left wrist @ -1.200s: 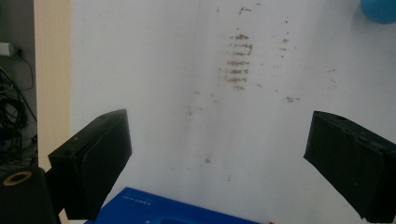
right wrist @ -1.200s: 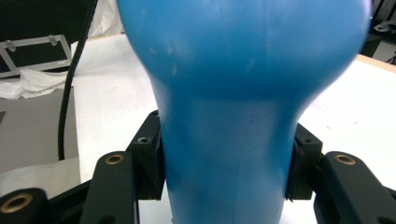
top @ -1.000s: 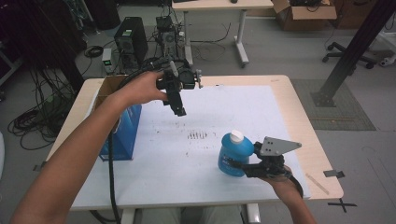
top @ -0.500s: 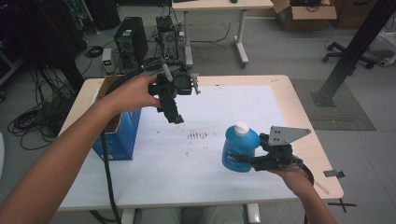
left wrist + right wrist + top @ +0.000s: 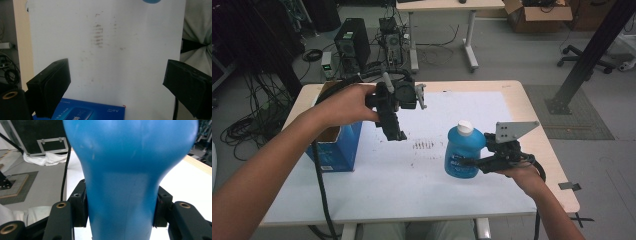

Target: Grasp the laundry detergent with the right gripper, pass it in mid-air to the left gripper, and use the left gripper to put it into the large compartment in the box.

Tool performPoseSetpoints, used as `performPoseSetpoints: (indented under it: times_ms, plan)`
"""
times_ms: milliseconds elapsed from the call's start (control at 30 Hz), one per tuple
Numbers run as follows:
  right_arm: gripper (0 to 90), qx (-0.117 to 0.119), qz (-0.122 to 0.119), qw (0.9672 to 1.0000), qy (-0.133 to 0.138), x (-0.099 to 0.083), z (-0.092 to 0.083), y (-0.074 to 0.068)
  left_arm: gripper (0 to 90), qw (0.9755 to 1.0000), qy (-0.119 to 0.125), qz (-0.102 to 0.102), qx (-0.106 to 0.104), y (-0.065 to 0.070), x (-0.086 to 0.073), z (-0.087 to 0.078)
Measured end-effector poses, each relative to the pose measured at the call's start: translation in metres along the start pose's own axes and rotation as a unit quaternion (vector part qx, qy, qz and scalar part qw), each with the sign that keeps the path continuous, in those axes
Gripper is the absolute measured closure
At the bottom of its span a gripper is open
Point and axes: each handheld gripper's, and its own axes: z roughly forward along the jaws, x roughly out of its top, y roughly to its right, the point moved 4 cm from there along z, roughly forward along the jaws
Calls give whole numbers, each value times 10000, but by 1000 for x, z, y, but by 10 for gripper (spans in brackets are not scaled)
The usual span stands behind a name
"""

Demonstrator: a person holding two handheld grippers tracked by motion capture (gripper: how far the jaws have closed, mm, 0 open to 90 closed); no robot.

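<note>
Right gripper (image 5: 472,162) grips the blue bottle (image 5: 463,151) at the right-centre of the counter (image 5: 532,107), on the white sheet (image 5: 412,175). In the right gripper view its fingers (image 5: 80,207) press against both sides of the bottle's narrow lower body. Bottle is upright, with a white cap (image 5: 465,127) on top; whether its base touches the sheet or rides just above it cannot be told. A grey three-cornered plate (image 5: 514,130) sits on top of this gripper.

Left gripper (image 5: 394,132) is held in the air over the far-left part of the sheet, pointing down. Its fingers (image 5: 50,87) are spread wide with nothing between them.

Blue carton (image 5: 334,147), open at the top, stands at the left edge of the counter, just left of the left gripper. Its printed blue face shows at the bottom of the left gripper view.

A patch of brownish smudges (image 5: 424,145) marks the sheet between the two grippers, left of the bottle.
</note>
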Motion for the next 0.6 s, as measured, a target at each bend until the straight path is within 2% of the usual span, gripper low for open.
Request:
performPoseSetpoints:
  times_ms: [333, 600]
  plan:
    - [444, 363, -159, 9992, -81, 15, 19, 4, 75, 9998, 47, -4, -191, 11, -5, -17]
    - [445, 608, -266, 9977, -114, 22, 37, 5, 73, 9991, 152, -118, -376, 19, -9, -27]
